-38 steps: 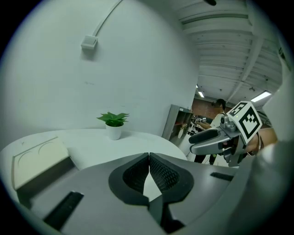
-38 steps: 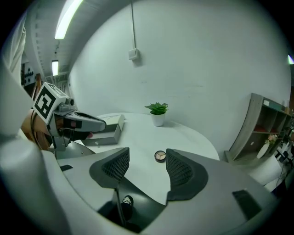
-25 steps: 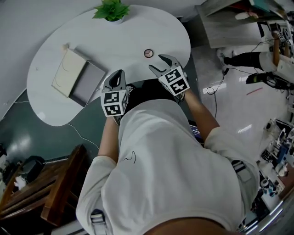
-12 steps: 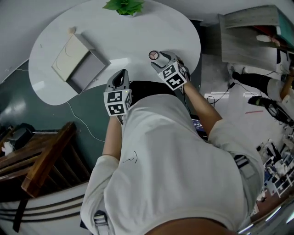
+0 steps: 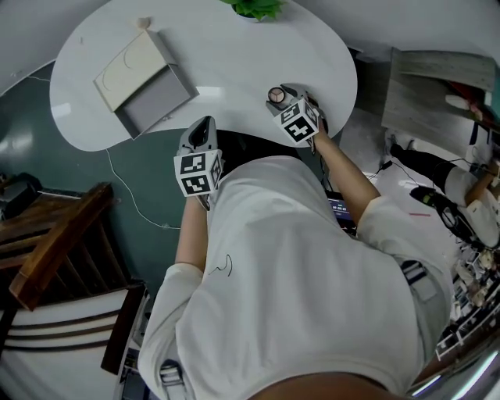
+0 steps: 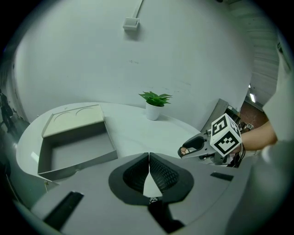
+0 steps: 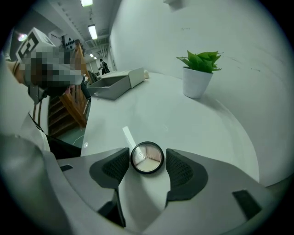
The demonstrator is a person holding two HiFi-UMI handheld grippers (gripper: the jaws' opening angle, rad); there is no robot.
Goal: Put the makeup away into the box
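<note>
A small round makeup compact (image 7: 147,158) with a clear lid lies on the white table (image 5: 226,55) near its front edge. My right gripper (image 7: 148,159) is open, one jaw on each side of the compact; the left jaw stands almost against it and a small gap shows at the right jaw. From the head view the compact (image 5: 276,95) sits at the tip of the right gripper (image 5: 283,97). The open grey box (image 5: 156,98) with its cream lid folded back stands at the table's left. My left gripper (image 5: 201,126) is shut and empty, held at the table's near edge.
A potted green plant (image 5: 254,8) stands at the table's far edge. A thin white strip (image 7: 128,137) lies just beyond the compact. A wooden chair (image 5: 55,266) stands on the floor to the left. Cables and clutter lie on the floor to the right.
My right gripper has moved forward over the table until its jaws flank the compact. The left gripper has stayed at the table's edge. The head view has shifted.
</note>
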